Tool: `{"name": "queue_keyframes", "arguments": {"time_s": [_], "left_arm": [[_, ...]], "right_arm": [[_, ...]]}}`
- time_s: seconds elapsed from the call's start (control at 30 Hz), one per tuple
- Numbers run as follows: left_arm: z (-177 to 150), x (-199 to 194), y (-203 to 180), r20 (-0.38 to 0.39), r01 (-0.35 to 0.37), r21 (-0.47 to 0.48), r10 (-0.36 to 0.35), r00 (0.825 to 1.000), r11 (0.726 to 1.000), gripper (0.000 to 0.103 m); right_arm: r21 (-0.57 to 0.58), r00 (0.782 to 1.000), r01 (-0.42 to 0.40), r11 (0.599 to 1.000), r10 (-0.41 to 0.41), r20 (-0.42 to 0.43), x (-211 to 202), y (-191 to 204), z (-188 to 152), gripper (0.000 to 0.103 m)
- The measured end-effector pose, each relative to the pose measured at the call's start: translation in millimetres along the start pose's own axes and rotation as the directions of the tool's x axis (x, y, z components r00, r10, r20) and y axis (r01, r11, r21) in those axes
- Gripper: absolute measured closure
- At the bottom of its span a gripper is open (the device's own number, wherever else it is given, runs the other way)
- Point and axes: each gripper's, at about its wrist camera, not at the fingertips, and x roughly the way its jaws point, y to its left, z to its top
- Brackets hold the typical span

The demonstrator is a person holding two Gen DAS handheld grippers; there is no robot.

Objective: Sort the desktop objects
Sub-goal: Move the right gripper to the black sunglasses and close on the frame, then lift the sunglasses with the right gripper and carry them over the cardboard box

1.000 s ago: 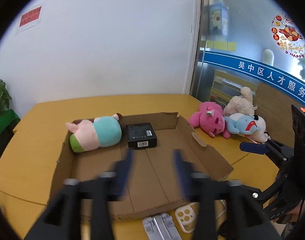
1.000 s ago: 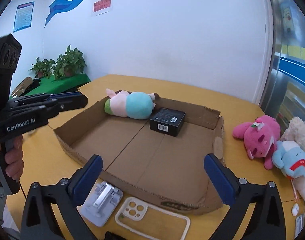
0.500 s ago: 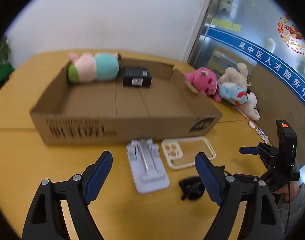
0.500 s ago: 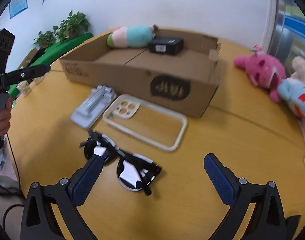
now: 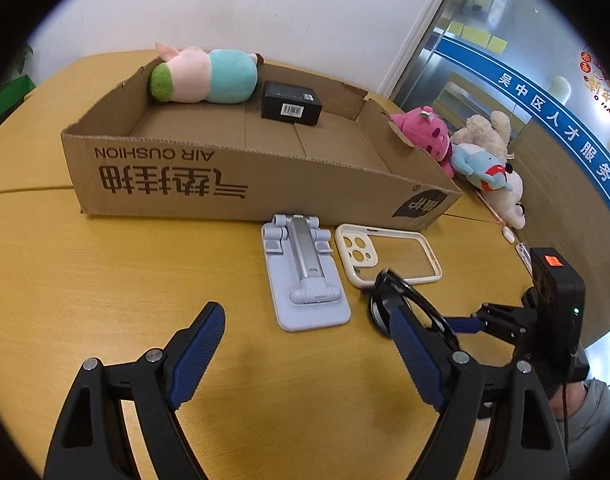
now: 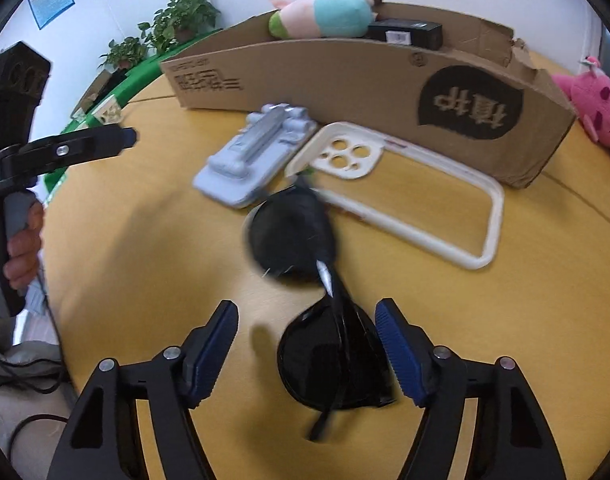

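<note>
Black sunglasses (image 6: 305, 240) lie on the yellow table; my right gripper (image 6: 307, 328) is open, its fingers either side of the near lens. In the left wrist view the sunglasses (image 5: 389, 296) are partly hidden behind my finger. My left gripper (image 5: 305, 328) is open and empty, above the table just short of a grey-blue phone stand (image 5: 305, 276). A cream phone case (image 5: 385, 256) lies beside the stand. The cardboard box (image 5: 225, 180) holds a pig plush (image 5: 203, 76) and a black box (image 5: 291, 104).
A pink plush (image 5: 423, 136), a blue plush (image 5: 481, 166) and a beige plush (image 5: 489, 128) lie to the right of the box. Small items (image 5: 513, 240) lie near the table's right edge. Potted plants (image 6: 177, 24) stand at far left.
Both grippers have pulled back from over the box and dropped toward the table. The right gripper has closed in on the sunglasses and narrowed; the left has neared the phone stand.
</note>
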Motion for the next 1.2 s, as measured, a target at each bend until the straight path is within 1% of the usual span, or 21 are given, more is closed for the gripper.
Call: {"name": "queue_keyframes", "arguments": {"time_s": [0.03, 0.13, 0.2, 0.27, 0.4, 0.43, 0.47, 0.57, 0.63, 0.7, 0.73, 0.77, 0.8, 0.87, 0.93, 0.97, 1.0, 1.07, 1.13, 1.17, 1.2], "left_arm": [[-1.2, 1.2, 0.2, -0.005, 0.008, -0.002, -0.008, 1.0, 1.0, 0.018], [-4.0, 5.1, -1.8, -0.019, 0.028, -0.003, -0.028, 0.999, 1.0, 0.018], [-5.1, 8.2, -5.0, -0.029, 0.051, 0.002, -0.051, 0.998, 0.999, 0.018], [-4.7, 10.9, -7.9, -0.039, 0.07, 0.006, -0.07, 0.997, 0.998, 0.018], [-4.1, 18.9, -16.1, -0.064, 0.129, 0.01, -0.128, 0.99, 0.992, 0.018], [-3.4, 21.1, -17.0, -0.07, 0.143, 0.009, -0.142, 0.987, 0.99, 0.018], [-2.8, 24.1, -18.4, -0.079, 0.165, 0.0, -0.165, 0.983, 0.986, 0.019], [0.2, 33.2, -24.8, -0.101, 0.241, -0.034, -0.243, 0.965, 0.97, 0.02], [2.6, 40.8, -34.4, -0.115, 0.271, -0.021, -0.272, 0.955, 0.962, 0.024], [4.2, 51.2, -44.8, -0.149, 0.3, -0.016, -0.299, 0.942, 0.954, 0.024], [4.3, 55.0, -49.1, -0.162, 0.32, -0.019, -0.319, 0.934, 0.947, 0.028], [4.1, 59.3, -53.5, -0.178, 0.341, -0.02, -0.339, 0.924, 0.94, 0.036], [3.3, 64.5, -58.0, -0.198, 0.355, -0.019, -0.352, 0.915, 0.935, 0.04], [-0.2, 77.5, -65.6, -0.242, 0.353, -0.01, -0.345, 0.907, 0.936, 0.058], [-3.7, 88.3, -69.7, -0.286, 0.344, -0.009, -0.332, 0.899, 0.939, 0.068], [-5.8, 93.1, -71.0, -0.303, 0.338, -0.009, -0.324, 0.896, 0.941, 0.072], [-8.0, 96.9, -72.0, -0.316, 0.335, -0.011, -0.321, 0.893, 0.942, 0.073], [-8.5, 97.1, -71.6, -0.31, 0.337, -0.014, -0.324, 0.894, 0.941, 0.08], [-8.5, 96.9, -68.6, -0.305, 0.325, -0.01, -0.312, 0.9, 0.946, 0.086], [-8.4, 96.4, -66.4, -0.303, 0.333, -0.022, -0.323, 0.896, 0.943, 0.087], [-8.1, 94.4, -65.1, -0.295, 0.335, -0.024, -0.327, 0.898, 0.942, 0.087]], "right_arm": [[0.003, 1.0, -0.014, 1.0, 0.014, -0.001, -2.0, 7.0, -2.3, 0.033], [0.012, 1.0, -0.011, 1.0, 0.011, 0.018, -9.3, 19.3, -4.3, 0.033], [0.027, 0.999, -0.007, 1.0, 0.006, 0.035, -12.6, 20.6, -3.5, 0.036], [0.053, 0.999, 0.002, 0.999, -0.004, 0.042, -13.7, 19.4, -2.0, 0.055], [0.123, 0.998, -0.023, 0.992, 0.016, 0.055, -13.2, 9.8, -0.2, 0.066], [0.136, 0.999, -0.017, 0.991, 0.01, 0.053, -11.2, 8.3, -0.9, 0.073], [0.152, 0.999, -0.015, 0.988, 0.008, 0.047, -8.2, 6.4, -2.6, 0.079], [0.204, 0.998, -0.025, 0.979, 0.012, 0.063, -5.4, -2.6, -4.8, 0.089], [0.221, 0.997, -0.033, 0.975, 0.017, 0.074, -5.7, -3.6, -5.4, 0.089], [0.235, 0.996, -0.046, 0.971, 0.026, 0.085, -4.3, -2.9, -5.4, 0.09], [0.237, 0.996, -0.046, 0.97, 0.026, 0.089, -3.9, -1.6, -5.4, 0.09], [0.238, 0.996, -0.044, 0.97, 0.023, 0.091, -3.6, 0.3, -4.9, 0.09], [0.241, 0.995, -0.041, 0.97, 0.018, 0.097, -3.4, 2.0, -4.8, 0.09], [0.246, 0.994, -0.048, 0.968, 0.022, 0.105, -2.9, 3.8, -5.3, 0.09], [0.255, 0.993, -0.057, 0.965, 0.029, 0.113, -1.7, 4.2, -5.3, 0.09], [0.257, 0.993, -0.06, 0.965, 0.031, 0.115, -1.4, 4.3, -5.2, 0.09], [0.258, 0.993, -0.06, 0.964, 0.03, 0.118, -1.1, 4.9, -5.3, 0.09], [0.26, 0.992, -0.072, 0.963, 0.041, 0.122, -0.2, 5.0, -5.2, 0.09], [0.255, 0.991, -0.071, 0.964, 0.041, 0.125, 0.2, 6.1, -4.8, 0.09], [0.254, 0.991, -0.072, 0.965, 0.041, 0.125, -0.5, 6.5, -4.4, 0.09], [0.251, 0.991, -0.076, 0.965, 0.045, 0.127, -0.6, 7.1, -3.4, 0.09]]}}
